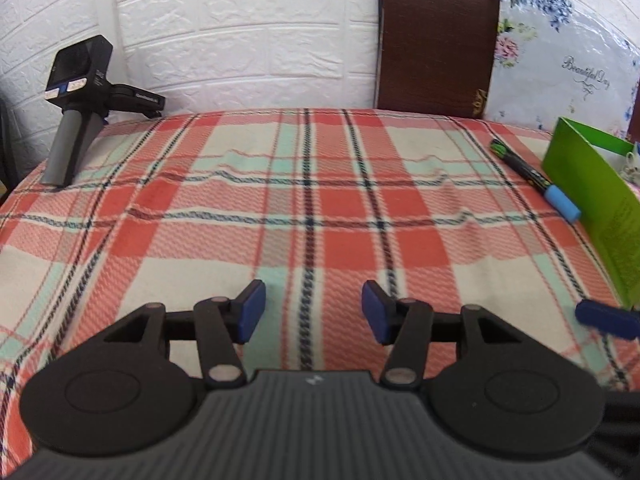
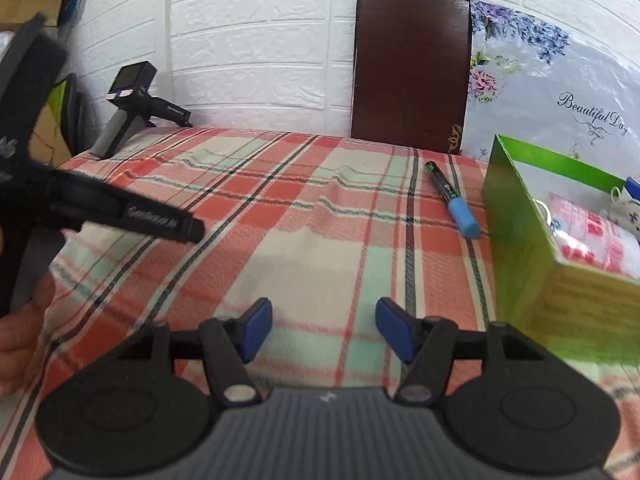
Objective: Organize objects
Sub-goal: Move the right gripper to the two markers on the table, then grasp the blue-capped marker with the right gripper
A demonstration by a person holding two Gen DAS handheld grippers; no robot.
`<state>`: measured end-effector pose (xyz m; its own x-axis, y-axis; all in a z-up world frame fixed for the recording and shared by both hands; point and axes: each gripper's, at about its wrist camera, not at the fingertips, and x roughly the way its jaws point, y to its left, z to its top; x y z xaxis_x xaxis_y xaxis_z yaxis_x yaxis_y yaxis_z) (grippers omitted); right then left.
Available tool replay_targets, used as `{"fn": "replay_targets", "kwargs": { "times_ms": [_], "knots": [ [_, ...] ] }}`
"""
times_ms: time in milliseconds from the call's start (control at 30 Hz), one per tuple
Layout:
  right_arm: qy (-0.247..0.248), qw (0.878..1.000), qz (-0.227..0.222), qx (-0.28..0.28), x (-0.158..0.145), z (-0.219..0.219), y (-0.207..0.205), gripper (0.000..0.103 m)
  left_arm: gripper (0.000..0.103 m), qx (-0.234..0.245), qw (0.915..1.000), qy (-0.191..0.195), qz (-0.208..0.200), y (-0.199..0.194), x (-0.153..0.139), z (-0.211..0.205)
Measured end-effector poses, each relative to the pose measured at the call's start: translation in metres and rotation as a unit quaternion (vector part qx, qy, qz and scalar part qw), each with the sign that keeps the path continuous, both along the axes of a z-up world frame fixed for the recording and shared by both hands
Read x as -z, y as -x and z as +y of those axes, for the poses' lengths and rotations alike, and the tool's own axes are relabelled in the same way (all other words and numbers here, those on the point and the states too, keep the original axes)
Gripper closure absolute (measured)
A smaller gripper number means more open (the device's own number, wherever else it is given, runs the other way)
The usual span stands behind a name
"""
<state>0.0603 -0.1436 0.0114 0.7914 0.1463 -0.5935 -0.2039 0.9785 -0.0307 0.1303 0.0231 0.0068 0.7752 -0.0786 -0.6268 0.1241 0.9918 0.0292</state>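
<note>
While both grippers, left gripper [image 1: 312, 312] and right gripper [image 2: 324, 330], hover released, a pen [image 2: 452, 198] lies ahead-right beside the green box [image 2: 516, 216], likely awaiting storage.

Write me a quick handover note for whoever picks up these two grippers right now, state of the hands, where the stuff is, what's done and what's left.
Left gripper: open, nothing between the pads, over the plaid cloth.
Right gripper: open, empty, beside the green box.
Marker with the blue cap lies on the cloth, just left of the box and outside it.
Done: the box already holds a few items, including a pink-and-white packet.
Left: probably pick up the marker and put it in the box; the right gripper looks nearer.
A spare camera handle stands at the far left corner.
</note>
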Motion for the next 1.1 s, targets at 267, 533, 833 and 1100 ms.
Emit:
{"fn": "replay_targets", "kwargs": {
  "times_ms": [267, 533, 833, 1100],
  "knots": [
    [0.058, 0.995, -0.075, 0.029, -0.012, 0.008, -0.047, 0.042, 0.032, 0.012, 0.9984, 0.012, -0.054, 0.002, 0.012, 0.007],
    [0.053, 0.989, -0.028, 0.135, -0.004, -0.021, -0.141, 0.044, 0.028, 0.015, 0.9965, 0.052, -0.063, 0.005, 0.014, 0.016],
    [-0.031, 0.985, 0.106, 0.136, 0.002, -0.049, -0.192, 0.056, 0.027, 0.015, 0.9968, 0.047, -0.064, 0.005, 0.014, 0.014],
    [-0.049, 0.991, 0.112, 0.057, -0.003, -0.030, -0.144, 0.084, 0.026, 0.016, 0.9971, 0.041, -0.062, 0.004, 0.014, 0.013]
  ]
}}
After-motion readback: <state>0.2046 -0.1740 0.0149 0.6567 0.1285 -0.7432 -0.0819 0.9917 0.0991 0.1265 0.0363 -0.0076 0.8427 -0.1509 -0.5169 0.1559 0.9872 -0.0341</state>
